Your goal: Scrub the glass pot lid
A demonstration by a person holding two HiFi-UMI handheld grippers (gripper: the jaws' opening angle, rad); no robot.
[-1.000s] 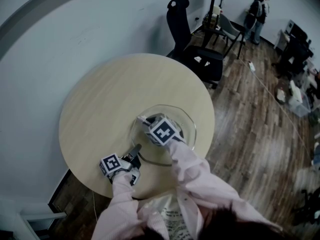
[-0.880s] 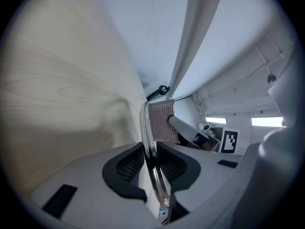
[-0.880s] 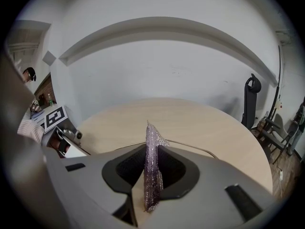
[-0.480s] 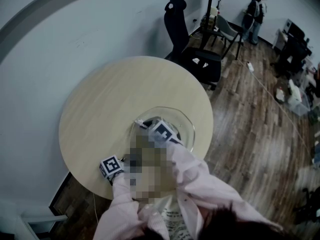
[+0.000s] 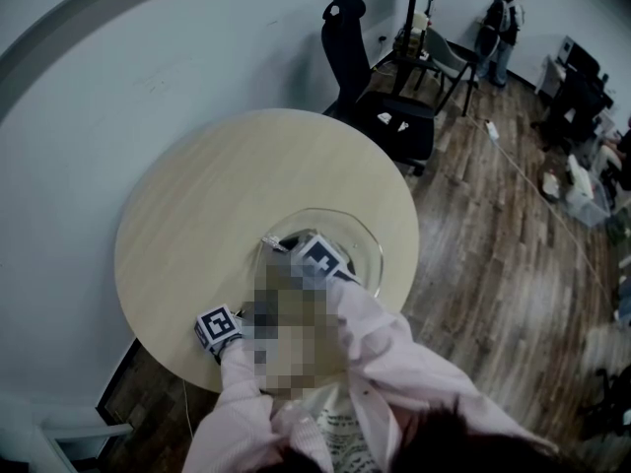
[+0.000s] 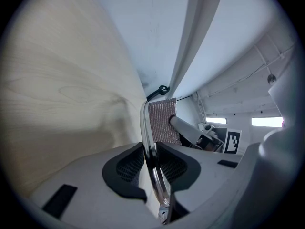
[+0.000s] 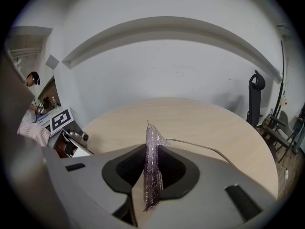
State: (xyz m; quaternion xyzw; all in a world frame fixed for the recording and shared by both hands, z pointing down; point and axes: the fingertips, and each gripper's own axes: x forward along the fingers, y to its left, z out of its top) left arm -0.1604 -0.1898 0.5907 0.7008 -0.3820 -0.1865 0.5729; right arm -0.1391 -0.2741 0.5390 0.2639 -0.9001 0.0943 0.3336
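The glass pot lid (image 5: 360,236) lies on the round pale wooden table (image 5: 197,215), near its front right. My left gripper (image 6: 151,160) is shut on the lid's metal rim (image 6: 144,123), which runs edge-on between its pads. Its marker cube (image 5: 219,326) shows at the lid's near-left edge. My right gripper (image 7: 152,168) is shut on a glittery silver-purple scrub cloth (image 7: 152,149) that stands upright between its pads. Its marker cube (image 5: 320,256) is over the lid's middle. From the left gripper view the cloth (image 6: 162,123) rests against the lid. A mosaic patch hides both grippers' fingers in the head view.
A black office chair (image 5: 365,57) stands just behind the table. Further back are a desk and a standing person (image 5: 508,23). Wooden floor (image 5: 493,215) runs along the right. A white wall curves round the table's left and far side.
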